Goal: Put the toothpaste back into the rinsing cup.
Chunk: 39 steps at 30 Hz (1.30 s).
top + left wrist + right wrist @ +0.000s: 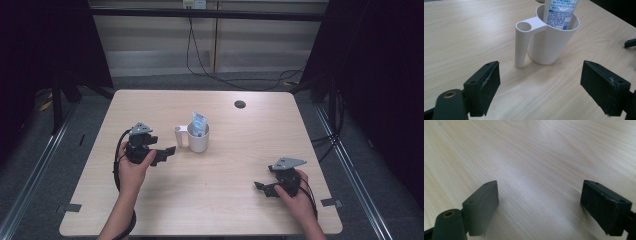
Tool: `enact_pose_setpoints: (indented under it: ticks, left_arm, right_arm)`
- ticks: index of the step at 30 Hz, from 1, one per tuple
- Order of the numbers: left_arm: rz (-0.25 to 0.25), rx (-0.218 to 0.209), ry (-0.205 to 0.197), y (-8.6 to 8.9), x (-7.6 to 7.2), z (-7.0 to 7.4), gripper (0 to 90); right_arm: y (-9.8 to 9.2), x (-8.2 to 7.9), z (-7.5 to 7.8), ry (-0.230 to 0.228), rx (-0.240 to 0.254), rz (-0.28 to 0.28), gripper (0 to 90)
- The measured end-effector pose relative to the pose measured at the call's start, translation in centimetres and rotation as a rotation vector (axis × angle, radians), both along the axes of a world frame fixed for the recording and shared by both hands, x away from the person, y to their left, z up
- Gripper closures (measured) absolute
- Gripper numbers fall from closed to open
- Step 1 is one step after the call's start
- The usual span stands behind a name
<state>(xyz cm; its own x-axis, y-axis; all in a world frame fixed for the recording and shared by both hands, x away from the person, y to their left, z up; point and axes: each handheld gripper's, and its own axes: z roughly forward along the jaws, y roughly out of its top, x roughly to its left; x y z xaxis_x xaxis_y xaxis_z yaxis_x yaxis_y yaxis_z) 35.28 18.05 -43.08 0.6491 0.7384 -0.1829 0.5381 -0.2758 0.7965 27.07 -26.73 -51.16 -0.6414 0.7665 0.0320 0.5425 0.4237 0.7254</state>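
A white cup (198, 141) (551, 46) with a hollow tube-shaped handle (522, 45) stands near the table's middle. A blue and white tube (199, 125) (560, 12) stands upright inside it. My left gripper (167, 152) (540, 85) is open just left of the cup, its jaws aimed at the handle with nothing between them. My right gripper (262, 187) (540, 205) rests open over bare wood near the front right of the table, far from the cup.
The light wood table (150, 200) has a round cable hole (240, 104) at the back right. Dark cables (200, 60) lie on the floor beyond the far edge. Tape marks (72, 207) sit at the front corners.
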Motion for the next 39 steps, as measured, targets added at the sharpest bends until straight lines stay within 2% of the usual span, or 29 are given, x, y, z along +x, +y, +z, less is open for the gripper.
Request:
enact_pose_setpoints:
  ticks: [8, 19, 26, 32, 33, 35, 39]
  left_arm:
    - [-0.011, -0.001, 0.015, 0.3, -0.4, -1.3, 16.3]
    - [0.007, -0.006, 0.045, 1.2, -1.0, -3.4, 16.3]
    - [0.013, 0.019, 0.073, 1.8, -1.4, -4.9, 16.3]
    - [0.01, 0.041, 0.08, 2.0, -1.6, -5.7, 16.4]
    - [0.012, 0.058, 0.077, 2.0, -1.7, -5.9, 16.4]
    - [0.011, 0.06, 0.081, 2.1, -1.8, -6.1, 16.4]
    - [0.004, 0.092, 0.086, 2.1, -1.9, -6.6, 16.4]
  right_arm:
    - [0.0, 0.0, 0.0, 0.001, -0.004, -0.003, 14.7]
    - [0.0, 0.0, 0.0, 0.001, -0.004, -0.002, 14.7]
    - [0.0, 0.0, 0.0, 0.001, -0.004, -0.003, 14.7]
    - [0.0, 0.0, 0.0, 0.001, -0.004, -0.003, 14.7]
    - [0.0, 0.0, 0.0, 0.001, -0.004, -0.003, 14.7]
    - [0.0, 0.0, 0.0, 0.001, -0.004, -0.003, 14.7]
    - [0.0, 0.0, 0.0, 0.001, -0.004, -0.003, 14.7]
